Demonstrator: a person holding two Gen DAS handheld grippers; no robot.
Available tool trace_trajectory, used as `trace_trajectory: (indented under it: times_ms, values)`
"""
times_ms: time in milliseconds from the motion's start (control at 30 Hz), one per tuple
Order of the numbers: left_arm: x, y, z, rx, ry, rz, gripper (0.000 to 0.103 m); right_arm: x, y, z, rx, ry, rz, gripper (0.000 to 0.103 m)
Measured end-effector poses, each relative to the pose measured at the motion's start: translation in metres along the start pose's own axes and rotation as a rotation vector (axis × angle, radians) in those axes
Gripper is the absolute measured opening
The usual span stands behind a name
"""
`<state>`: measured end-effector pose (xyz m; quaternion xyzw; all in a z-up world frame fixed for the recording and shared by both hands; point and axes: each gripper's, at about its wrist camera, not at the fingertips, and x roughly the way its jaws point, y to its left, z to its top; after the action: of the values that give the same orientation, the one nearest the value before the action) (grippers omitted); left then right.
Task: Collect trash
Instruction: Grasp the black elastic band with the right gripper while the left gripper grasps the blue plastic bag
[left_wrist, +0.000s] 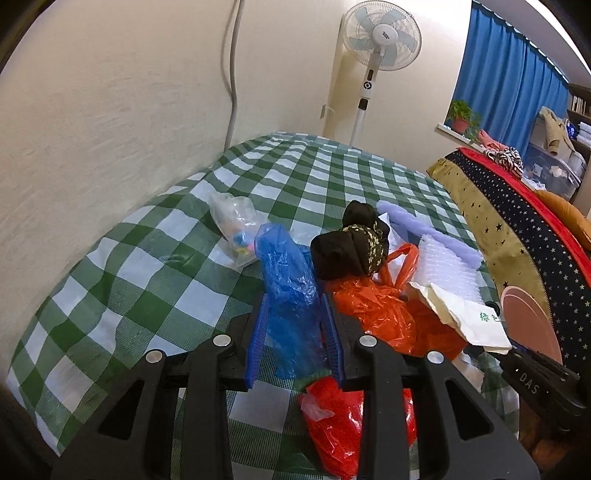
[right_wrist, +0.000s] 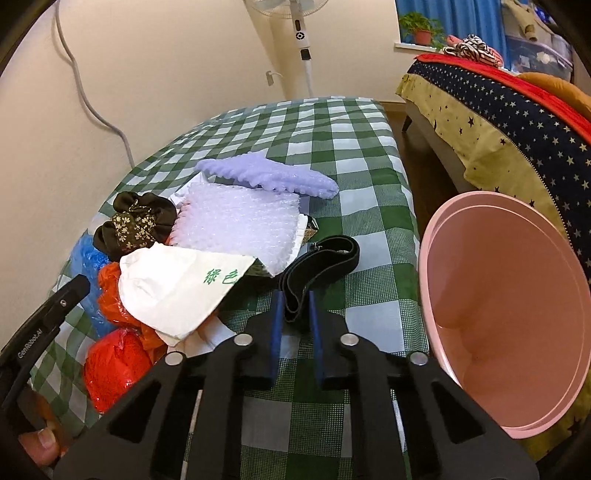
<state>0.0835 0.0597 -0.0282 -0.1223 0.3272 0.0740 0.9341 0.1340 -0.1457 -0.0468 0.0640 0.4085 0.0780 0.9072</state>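
My left gripper (left_wrist: 294, 299) is shut on a crumpled blue plastic bag (left_wrist: 284, 266), which fills the gap between its blue pads on the green checked tablecloth (left_wrist: 140, 266). My right gripper (right_wrist: 295, 295) is shut on the near loop of a black strap (right_wrist: 332, 254) lying on the cloth. A pink bin (right_wrist: 517, 314) is tilted open toward me just right of that gripper. Between the grippers lie an orange bag (left_wrist: 369, 306), a red bag (left_wrist: 332, 417), a white paper bag (right_wrist: 173, 288), bubble wrap (right_wrist: 236, 225), purple foam (right_wrist: 273, 177) and a dark floral cloth (right_wrist: 133, 221).
A clear bag (left_wrist: 236, 221) with small coloured bits lies further left, near the wall. A bed with a star-print cover (right_wrist: 498, 122) stands right of the table across a narrow strip of floor. A standing fan (left_wrist: 380, 37) is behind the table's far end.
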Motion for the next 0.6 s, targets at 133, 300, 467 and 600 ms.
trace_trajectory:
  times_ms: [133, 300, 467, 600]
  values:
    - [0.003, 0.002, -0.002, -0.009, 0.022, 0.008, 0.030, -0.002, 0.000, 0.000, -0.005, -0.005, 0.002, 0.009]
    - [0.000, 0.004, -0.001, -0.013, 0.019, 0.007, 0.010, -0.009, -0.003, 0.000, -0.002, -0.022, 0.000, 0.008]
    - [-0.009, 0.005, 0.003, -0.008, -0.008, 0.007, 0.002, -0.019, -0.002, 0.001, -0.012, -0.048, 0.002, 0.008]
    - [-0.019, 0.004, 0.006, 0.003, -0.040, 0.006, 0.002, -0.029, -0.002, 0.001, -0.024, -0.072, 0.000, 0.008]
